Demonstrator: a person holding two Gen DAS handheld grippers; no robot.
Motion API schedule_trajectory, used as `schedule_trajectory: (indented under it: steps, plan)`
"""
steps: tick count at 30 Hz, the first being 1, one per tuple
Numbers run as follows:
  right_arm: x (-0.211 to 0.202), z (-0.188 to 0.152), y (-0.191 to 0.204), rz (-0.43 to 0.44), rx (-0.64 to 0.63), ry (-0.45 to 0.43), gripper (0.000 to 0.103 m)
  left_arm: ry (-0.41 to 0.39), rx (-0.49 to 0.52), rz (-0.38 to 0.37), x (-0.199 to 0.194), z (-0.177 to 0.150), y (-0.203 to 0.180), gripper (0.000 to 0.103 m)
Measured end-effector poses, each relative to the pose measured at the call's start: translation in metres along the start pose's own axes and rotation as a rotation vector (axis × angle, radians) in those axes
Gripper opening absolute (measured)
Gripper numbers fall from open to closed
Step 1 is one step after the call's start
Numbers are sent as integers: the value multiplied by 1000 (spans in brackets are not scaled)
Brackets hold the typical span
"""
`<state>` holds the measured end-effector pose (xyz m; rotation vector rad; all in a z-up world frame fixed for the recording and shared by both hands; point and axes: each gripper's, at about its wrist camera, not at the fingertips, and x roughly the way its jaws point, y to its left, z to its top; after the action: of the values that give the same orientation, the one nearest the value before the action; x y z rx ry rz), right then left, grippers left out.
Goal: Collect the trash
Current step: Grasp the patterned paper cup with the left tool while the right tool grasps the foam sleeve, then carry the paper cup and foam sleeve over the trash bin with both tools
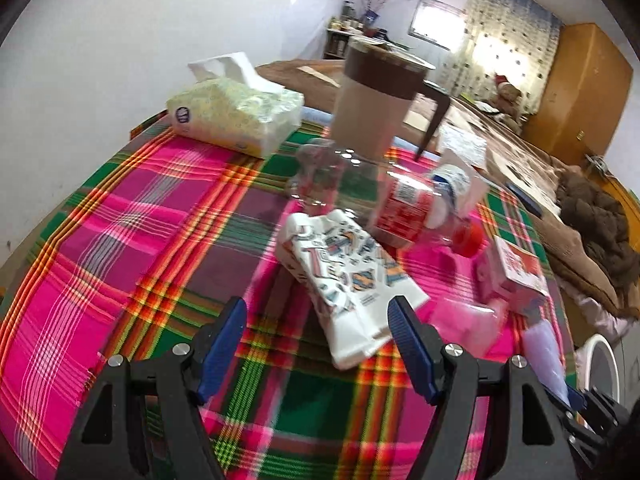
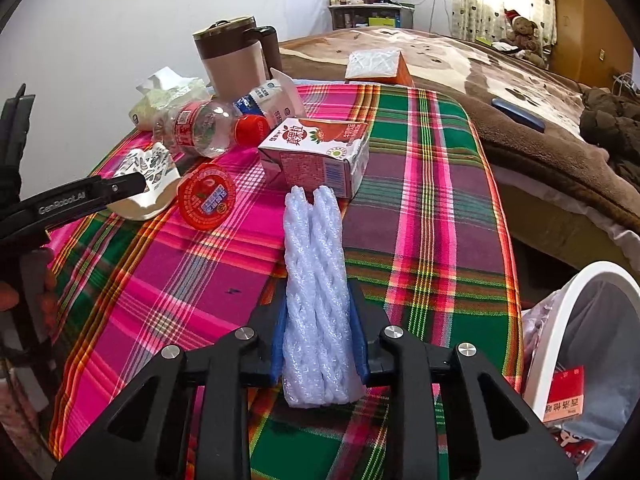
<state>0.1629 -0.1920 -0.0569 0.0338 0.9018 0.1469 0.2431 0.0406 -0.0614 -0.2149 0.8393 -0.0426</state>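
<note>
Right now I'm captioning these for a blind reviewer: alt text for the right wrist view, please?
The right claw is shut on a folded strip of white foam wrap above a plaid tablecloth. Ahead lie a strawberry milk carton, a red-capped plastic bottle and a red foil lid; a white trash bin stands lower right.

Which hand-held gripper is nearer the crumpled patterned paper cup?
Left. The left hand-held gripper is open right at the crumpled paper cup; the right hand-held gripper is off to the side, shut on foam wrap.
</note>
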Motion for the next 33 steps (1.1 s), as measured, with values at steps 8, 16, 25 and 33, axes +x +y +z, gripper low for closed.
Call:
schedule_trajectory:
  steps: [8,16,25,33]
  plan:
    - [3,2,-1,10,4,1,28,29,6,-25,14,1,-4,55]
    - [3,2,-1,10,-2,-4,28,25,-10,-35,21,9,-5,31]
    - [-2,1,-2,10,5,-28,27,-6,31,-43,11,5,-5,21]
    - [-12,-1,1,16,10,-54,27,-19,81,-56,-9,-7,-7,21]
